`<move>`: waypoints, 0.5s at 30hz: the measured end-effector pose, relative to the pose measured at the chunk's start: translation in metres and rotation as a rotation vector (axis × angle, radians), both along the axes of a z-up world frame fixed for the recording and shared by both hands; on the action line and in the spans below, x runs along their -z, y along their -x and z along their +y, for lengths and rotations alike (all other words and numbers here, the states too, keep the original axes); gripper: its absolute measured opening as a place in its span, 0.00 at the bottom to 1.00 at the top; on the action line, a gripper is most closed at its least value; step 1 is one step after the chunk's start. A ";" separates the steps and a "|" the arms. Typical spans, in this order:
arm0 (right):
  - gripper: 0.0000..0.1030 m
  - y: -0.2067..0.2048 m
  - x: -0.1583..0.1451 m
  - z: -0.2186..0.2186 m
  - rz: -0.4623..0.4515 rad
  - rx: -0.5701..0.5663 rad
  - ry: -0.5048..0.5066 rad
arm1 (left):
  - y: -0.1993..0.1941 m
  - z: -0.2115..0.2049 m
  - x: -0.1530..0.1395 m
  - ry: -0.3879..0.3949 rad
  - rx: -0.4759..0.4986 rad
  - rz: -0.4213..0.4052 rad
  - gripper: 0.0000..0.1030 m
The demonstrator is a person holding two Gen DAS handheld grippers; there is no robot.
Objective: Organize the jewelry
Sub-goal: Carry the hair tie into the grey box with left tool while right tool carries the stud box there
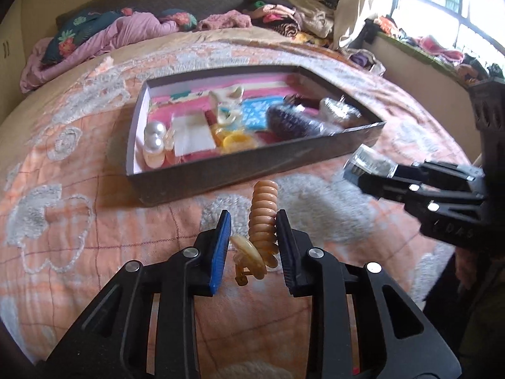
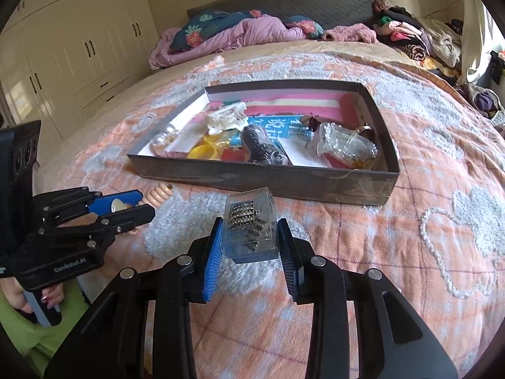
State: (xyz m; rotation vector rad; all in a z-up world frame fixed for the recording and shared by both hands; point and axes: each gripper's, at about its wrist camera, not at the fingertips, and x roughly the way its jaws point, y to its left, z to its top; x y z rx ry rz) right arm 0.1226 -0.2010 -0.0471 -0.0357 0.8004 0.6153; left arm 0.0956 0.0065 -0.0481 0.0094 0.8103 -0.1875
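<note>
Two wrist views over the bed [image 2: 410, 237], with the tray [image 1: 252, 170] as landmark. My left gripper [image 1: 252, 237] hangs in front of the tray's near wall, above the bedspread; its jaws are partly closed around a tan spiral hair tie [image 1: 263, 211] with an amber clip [image 1: 247, 255] attached below. The tie touches the right-hand pad, but a gap shows at the blue pad [image 1: 221, 249], so I cannot tell whether the grip is firm. My right gripper [image 2: 249, 240] also sits just in front of the tray's near wall, to the right of the left gripper, and is clamped on a clear box [image 2: 251, 224] of dark beaded pieces (too small to identify); both pads press its sides. In the left view the same box [image 1: 369, 161] appears off the tray's near right corner. Inside the tray: pearl balls [image 1: 154, 139] at the left end, yellow rings [image 1: 236, 140] near the front wall, a white claw clip [image 2: 225, 118] mid-tray, a dark brush [image 2: 260, 147] beside it, and a crumpled clear bag [image 2: 344, 145] at the right end. Pink bedding [image 2: 227, 39] lies beyond the tray at the headboard.
</note>
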 end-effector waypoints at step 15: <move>0.31 0.020 -0.038 -0.021 -0.079 0.006 -0.074 | 0.007 0.011 -0.033 0.038 -0.059 -0.051 0.21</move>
